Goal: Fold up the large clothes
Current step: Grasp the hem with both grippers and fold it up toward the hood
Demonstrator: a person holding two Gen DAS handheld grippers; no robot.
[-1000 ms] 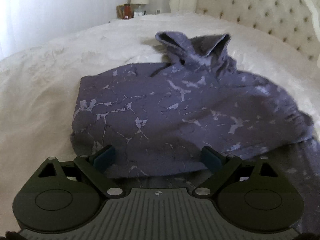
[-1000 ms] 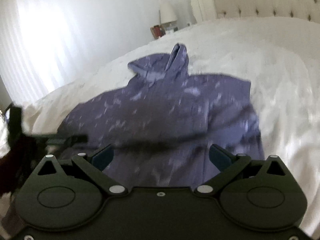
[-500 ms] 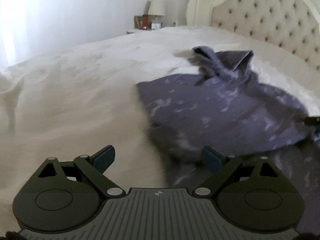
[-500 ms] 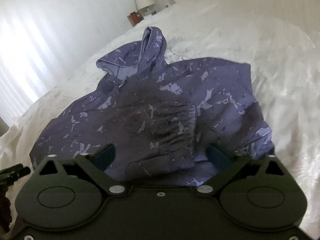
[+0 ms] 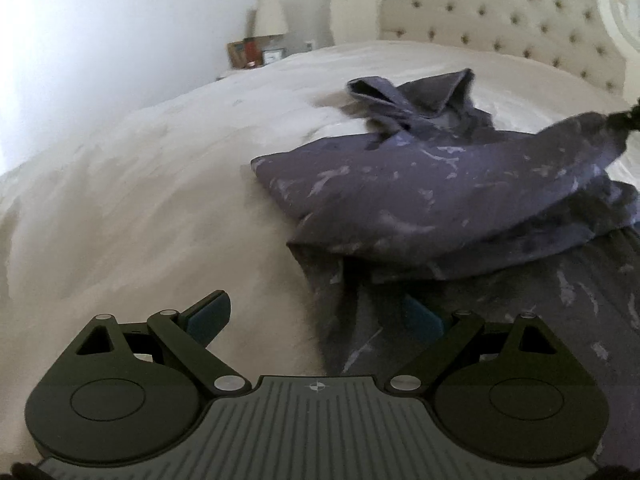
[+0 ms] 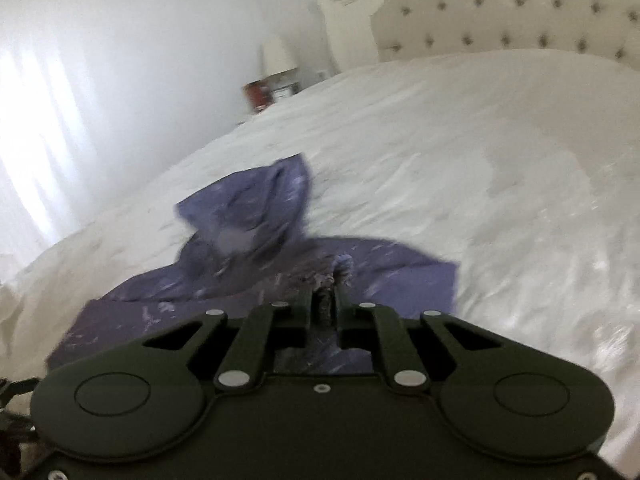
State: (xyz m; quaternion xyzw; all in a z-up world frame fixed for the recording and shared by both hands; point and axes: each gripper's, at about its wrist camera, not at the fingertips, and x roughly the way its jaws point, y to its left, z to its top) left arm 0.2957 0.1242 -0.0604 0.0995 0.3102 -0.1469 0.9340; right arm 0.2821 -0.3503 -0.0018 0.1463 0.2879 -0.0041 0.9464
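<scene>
Purple marbled fleece hoodie [image 5: 420,200] lies on a white quilted bed [image 5: 140,200], soft, limp and light. The right tool [image 6: 329,280] has just closed, pinching a bunched sleeve cuff. The left tool [image 5: 316,316] gapes wide and empty over the hem, a likely next hold.

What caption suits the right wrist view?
Right gripper pinching a purple hoodie on a white bed.

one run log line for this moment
left gripper: open, at hoodie edge | right gripper: just closed on hoodie cuff | bed
</scene>
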